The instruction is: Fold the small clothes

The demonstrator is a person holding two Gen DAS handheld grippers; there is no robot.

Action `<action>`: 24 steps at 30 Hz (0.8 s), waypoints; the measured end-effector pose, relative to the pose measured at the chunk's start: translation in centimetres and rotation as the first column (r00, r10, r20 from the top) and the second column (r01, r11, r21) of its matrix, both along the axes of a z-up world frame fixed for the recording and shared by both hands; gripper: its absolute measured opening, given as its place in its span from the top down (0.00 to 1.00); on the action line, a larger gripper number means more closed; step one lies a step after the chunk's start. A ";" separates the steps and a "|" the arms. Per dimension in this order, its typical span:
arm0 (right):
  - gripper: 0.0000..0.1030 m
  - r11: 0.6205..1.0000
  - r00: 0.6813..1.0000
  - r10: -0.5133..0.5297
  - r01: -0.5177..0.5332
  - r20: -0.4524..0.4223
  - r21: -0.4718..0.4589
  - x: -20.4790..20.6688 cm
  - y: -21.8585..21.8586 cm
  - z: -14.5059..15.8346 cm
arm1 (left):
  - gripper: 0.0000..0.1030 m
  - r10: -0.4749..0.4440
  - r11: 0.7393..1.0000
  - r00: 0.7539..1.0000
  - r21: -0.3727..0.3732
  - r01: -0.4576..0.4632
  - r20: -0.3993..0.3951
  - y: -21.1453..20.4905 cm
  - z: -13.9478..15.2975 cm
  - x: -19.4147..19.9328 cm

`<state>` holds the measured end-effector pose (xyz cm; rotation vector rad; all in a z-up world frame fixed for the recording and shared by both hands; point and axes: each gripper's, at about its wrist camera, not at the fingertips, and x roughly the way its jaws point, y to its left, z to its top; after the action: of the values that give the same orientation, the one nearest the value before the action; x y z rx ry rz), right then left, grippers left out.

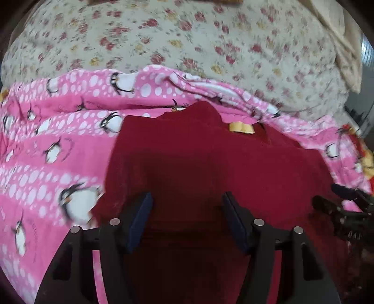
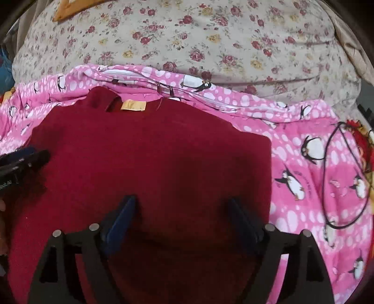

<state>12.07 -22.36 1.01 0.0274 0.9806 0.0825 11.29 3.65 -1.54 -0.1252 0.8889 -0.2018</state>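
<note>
A dark red garment (image 1: 210, 159) lies flat on a pink penguin blanket (image 1: 58, 145), its yellow neck label (image 1: 240, 128) at the far edge. My left gripper (image 1: 188, 203) hovers over the garment's near left part, jaws open, nothing pinched between them. In the right wrist view the same red garment (image 2: 145, 159) with its label (image 2: 133, 105) fills the middle. My right gripper (image 2: 182, 205) stands open above its near right part. Each gripper shows at the edge of the other's view: the right gripper (image 1: 346, 205) and the left gripper (image 2: 23, 159).
The pink blanket (image 2: 303, 177) lies on a bed with a floral sheet (image 2: 187, 39). A black cable (image 2: 327, 175) loops on the blanket to the right of the garment. Beige cloth (image 1: 346, 46) hangs at the far right, and an orange cushion corner (image 2: 67, 9) sits far left.
</note>
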 end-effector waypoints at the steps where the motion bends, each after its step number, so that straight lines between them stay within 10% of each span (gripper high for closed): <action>1: 0.20 0.999 1.000 -0.011 0.009 0.029 0.053 -0.9 -0.5 0.9 | 0.55 -0.001 1.000 1.000 -0.022 0.001 0.007 0.8 0.8 -0.8; 7: 0.20 0.978 0.982 0.027 -0.064 0.185 0.196 -9.6 -0.7 5.3 | 0.53 0.004 0.999 0.996 -0.032 -0.001 0.090 7.4 5.0 -9.7; 13: 0.20 0.958 0.961 0.074 -0.143 0.266 0.250 -19.2 -3.2 5.6 | 0.53 0.015 0.999 0.999 -0.048 -0.013 0.033 10.2 2.1 -19.1; 24: 0.20 0.942 0.999 -0.017 -0.001 0.050 0.334 -29.6 -5.3 -1.2 | 0.53 -0.013 0.987 0.997 -0.159 0.001 -0.075 8.0 -3.9 -27.1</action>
<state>-17.54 -27.62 -0.16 0.3403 0.9050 0.2413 -15.82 11.68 -5.42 -0.2791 0.9482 -0.2761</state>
